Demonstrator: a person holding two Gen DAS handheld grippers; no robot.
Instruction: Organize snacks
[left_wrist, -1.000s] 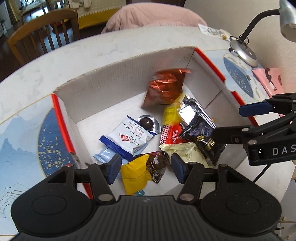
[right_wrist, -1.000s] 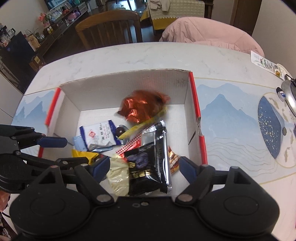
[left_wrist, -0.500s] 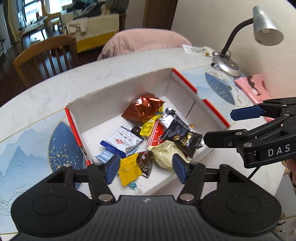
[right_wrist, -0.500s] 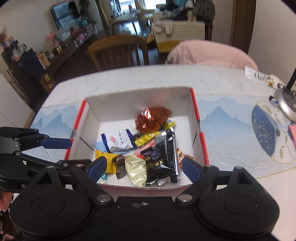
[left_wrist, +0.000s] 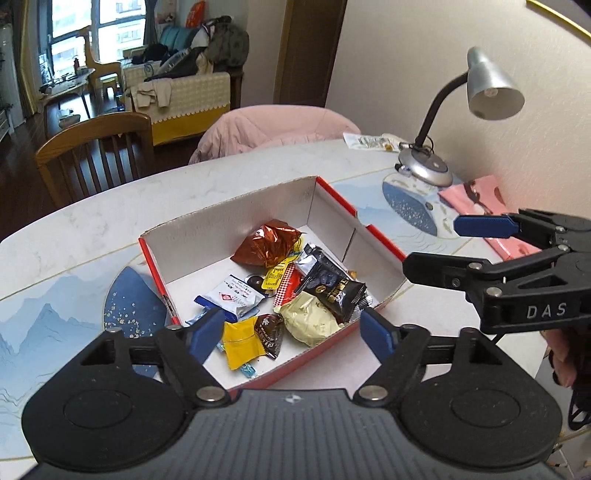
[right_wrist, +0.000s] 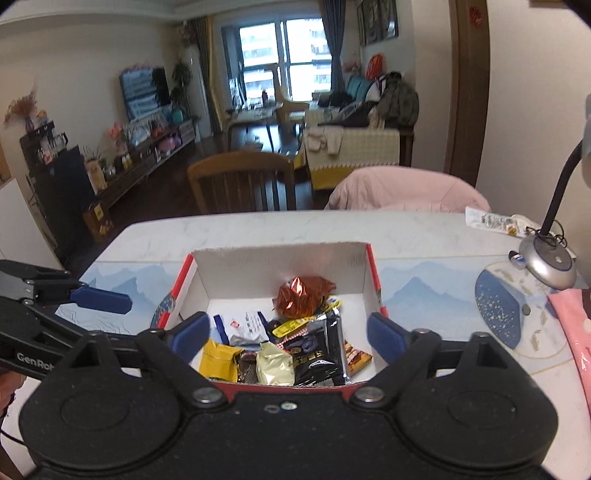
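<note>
Looking through my left wrist view, the snack box (left_wrist: 334, 206) runs diagonally on the table (left_wrist: 110, 218), black packet (left_wrist: 332, 286) lengthwise inside. My left gripper (left_wrist: 291, 332) tilts down above its near end, jaws just widened, holding nothing. My right wrist view: box (right_wrist: 280, 254) square-on, right gripper (right_wrist: 288, 332) just spread fully, empty.

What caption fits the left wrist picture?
Open left gripper above a red-edged cardboard box of wrapped snacks.

Matt cardboard box (left_wrist: 236, 218), glossy foil wrappers (left_wrist: 269, 245)
</note>
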